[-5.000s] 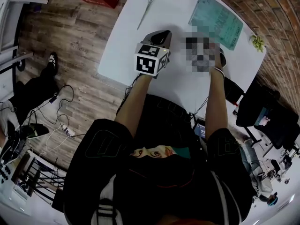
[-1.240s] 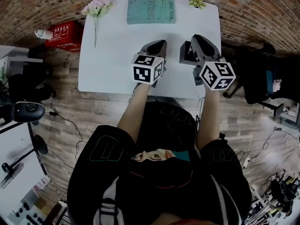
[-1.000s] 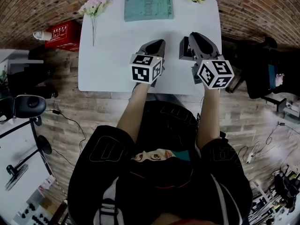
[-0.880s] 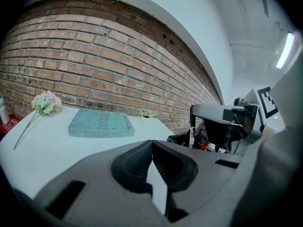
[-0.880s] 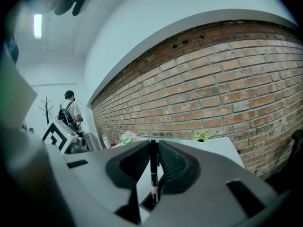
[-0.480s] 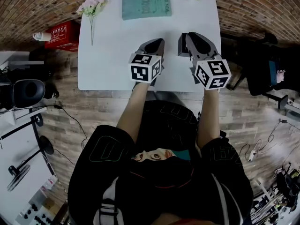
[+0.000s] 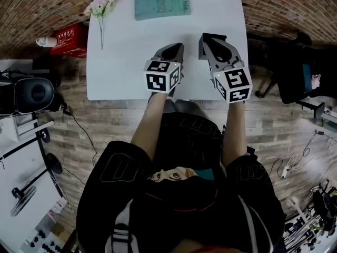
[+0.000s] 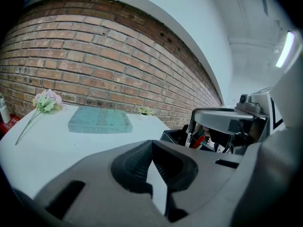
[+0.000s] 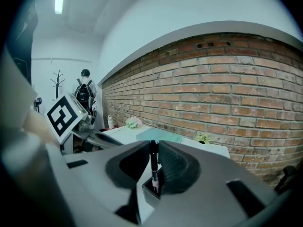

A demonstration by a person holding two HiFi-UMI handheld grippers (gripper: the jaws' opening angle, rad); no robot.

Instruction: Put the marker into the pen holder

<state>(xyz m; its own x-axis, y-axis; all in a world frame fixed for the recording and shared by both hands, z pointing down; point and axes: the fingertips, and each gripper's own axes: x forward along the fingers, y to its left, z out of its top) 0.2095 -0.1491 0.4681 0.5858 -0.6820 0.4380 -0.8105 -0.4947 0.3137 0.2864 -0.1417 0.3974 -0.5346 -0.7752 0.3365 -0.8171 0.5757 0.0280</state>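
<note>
Black slim marker (image 9: 154, 167) with a white band, one only, stands upright pinched between the right gripper's (image 9: 154, 148) jaws, its tip inside the single dark square pen holder (image 9: 147, 190) on the white table (image 7: 121, 62). The left gripper (image 8: 151, 145), jaws pressed together on nothing, hovers alongside.

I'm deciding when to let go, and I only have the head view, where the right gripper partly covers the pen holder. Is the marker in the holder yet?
Observer: In the right gripper view the marker stands upright between the jaws of the right gripper, its lower end down inside the pen holder.
Operator: Are the jaws gripping it?
Observer: They look closed against its barrel, so it is not yet released.
Operator: And the other side?
Observer: The left gripper shows, in its own view, jaws together with nothing between them.
</note>
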